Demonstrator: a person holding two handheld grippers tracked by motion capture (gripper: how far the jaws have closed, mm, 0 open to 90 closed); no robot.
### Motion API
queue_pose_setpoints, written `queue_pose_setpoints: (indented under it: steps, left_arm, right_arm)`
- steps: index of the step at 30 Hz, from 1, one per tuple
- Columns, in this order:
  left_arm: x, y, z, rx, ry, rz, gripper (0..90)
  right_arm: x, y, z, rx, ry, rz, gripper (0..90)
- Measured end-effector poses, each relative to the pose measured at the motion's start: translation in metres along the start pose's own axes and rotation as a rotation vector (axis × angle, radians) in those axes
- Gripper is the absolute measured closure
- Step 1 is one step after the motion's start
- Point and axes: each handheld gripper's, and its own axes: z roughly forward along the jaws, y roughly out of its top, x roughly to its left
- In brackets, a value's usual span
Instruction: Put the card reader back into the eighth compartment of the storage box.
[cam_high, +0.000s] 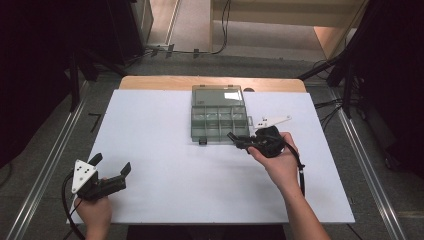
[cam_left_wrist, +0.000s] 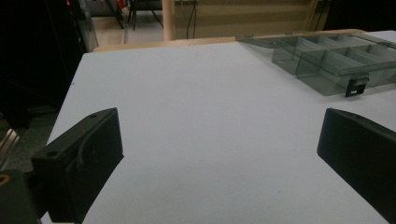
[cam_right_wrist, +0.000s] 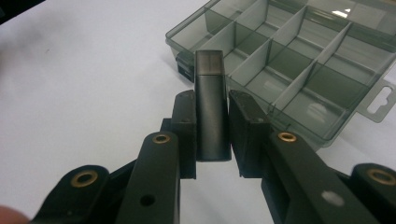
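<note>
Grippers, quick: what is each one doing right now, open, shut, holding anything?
Left gripper: open, holding nothing, over the white table.
Right gripper: shut on a small dark grey rectangular stick, beside the clear smoky plastic compartment box.

Smoky grey see-through organizer box (cam_high: 218, 118); dark grey stick (cam_right_wrist: 212, 109) with a paler tip; plain white tabletop (cam_high: 165, 160); black right hand-held gripper (cam_right_wrist: 212, 135).

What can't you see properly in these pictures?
- Dark stick in the right gripper: its lower end is hidden behind the jaws in the right gripper view, and it is too small in the high view.
- Compartment box: cut off by the right edge in the left gripper view.
- Left gripper: nothing between its jaws.
</note>
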Motion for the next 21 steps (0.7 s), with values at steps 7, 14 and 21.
queue_pose_setpoints:
  steps: [7, 14, 21]
  left_arm:
    - [0.000, 0.000, 0.000, -0.001, 0.000, -0.001, 0.3]
    - [0.000, 0.000, 0.000, -0.001, -0.001, -0.001, 0.3]
    - [0.000, 0.000, 0.000, -0.001, -0.001, -0.001, 0.3]
  right_arm:
    - [-0.008, 0.007, 0.001, -0.005, -0.018, 0.000, 70.8]
    - [-0.019, 0.010, 0.001, -0.026, -0.030, 0.024, 70.8]
    - [-0.026, 0.012, 0.003, -0.028, -0.047, 0.037, 70.8]
